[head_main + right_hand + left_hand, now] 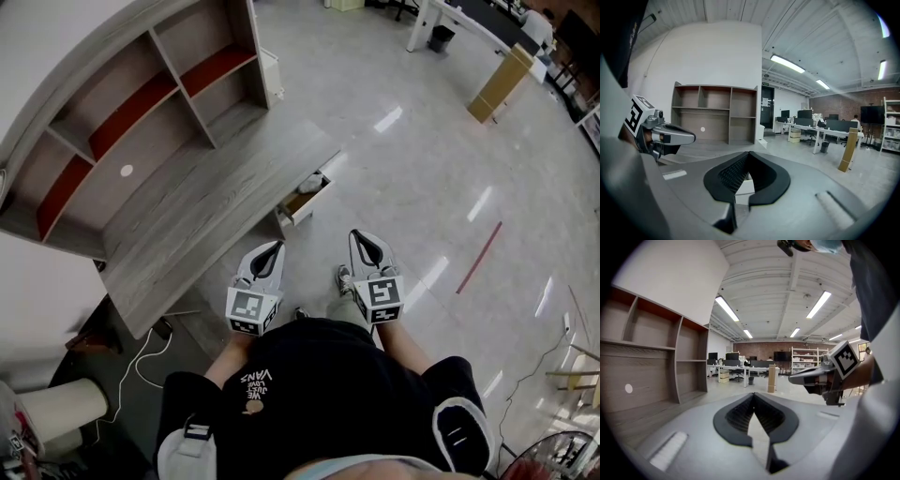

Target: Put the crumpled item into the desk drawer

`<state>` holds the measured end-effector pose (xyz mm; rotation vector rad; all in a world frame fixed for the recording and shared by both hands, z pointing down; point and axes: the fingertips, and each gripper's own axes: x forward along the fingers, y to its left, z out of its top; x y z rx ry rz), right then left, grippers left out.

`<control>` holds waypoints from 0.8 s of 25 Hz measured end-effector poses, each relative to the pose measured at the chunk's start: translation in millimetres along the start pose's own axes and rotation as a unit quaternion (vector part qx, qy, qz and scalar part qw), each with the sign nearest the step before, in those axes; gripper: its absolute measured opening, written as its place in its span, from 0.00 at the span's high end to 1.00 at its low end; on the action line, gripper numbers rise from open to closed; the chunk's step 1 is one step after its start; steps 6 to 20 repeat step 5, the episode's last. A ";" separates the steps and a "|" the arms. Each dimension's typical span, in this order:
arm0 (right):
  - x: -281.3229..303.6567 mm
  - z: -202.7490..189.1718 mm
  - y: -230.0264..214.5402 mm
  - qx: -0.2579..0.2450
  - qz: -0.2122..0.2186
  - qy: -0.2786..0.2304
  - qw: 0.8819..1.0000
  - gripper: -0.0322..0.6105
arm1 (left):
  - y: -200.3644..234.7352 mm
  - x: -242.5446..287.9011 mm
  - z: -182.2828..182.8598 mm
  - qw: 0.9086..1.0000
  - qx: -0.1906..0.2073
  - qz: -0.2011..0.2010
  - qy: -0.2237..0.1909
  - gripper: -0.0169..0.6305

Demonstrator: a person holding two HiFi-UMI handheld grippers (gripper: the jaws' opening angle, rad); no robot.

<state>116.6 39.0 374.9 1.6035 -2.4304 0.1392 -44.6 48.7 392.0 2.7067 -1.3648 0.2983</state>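
The grey wooden desk (202, 220) has a small drawer (302, 202) standing pulled out at its right end. A pale crumpled item (312, 182) lies inside that drawer. My left gripper (273, 247) and right gripper (360, 236) hover side by side in front of the person's body, over the floor, short of the drawer. Both have their jaws together with nothing between them. In the left gripper view the left gripper (753, 395) points across the desk, with the right gripper (813, 376) beside it. The right gripper view shows the right gripper (749, 154) and the left gripper (675, 136).
A hutch with open shelves (141, 112) stands on the desk against the wall. A white bin (61, 405) and cables (141, 361) lie on the floor at the left. The person's shoe (344, 278) is below the right gripper. A cardboard box (500, 82) and office tables (820, 133) stand farther off.
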 end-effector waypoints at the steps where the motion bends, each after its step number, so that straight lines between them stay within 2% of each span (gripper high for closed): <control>1: -0.5 0.0 1.0 0.000 0.001 0.001 1.000 0.95 | -0.3 -1.2 -0.2 1.000 0.000 0.000 0.001 0.89; 20: -5.1 -1.0 4.3 0.001 0.005 0.005 1.000 0.95 | -1.4 -6.6 -1.2 1.000 0.006 0.000 0.008 0.89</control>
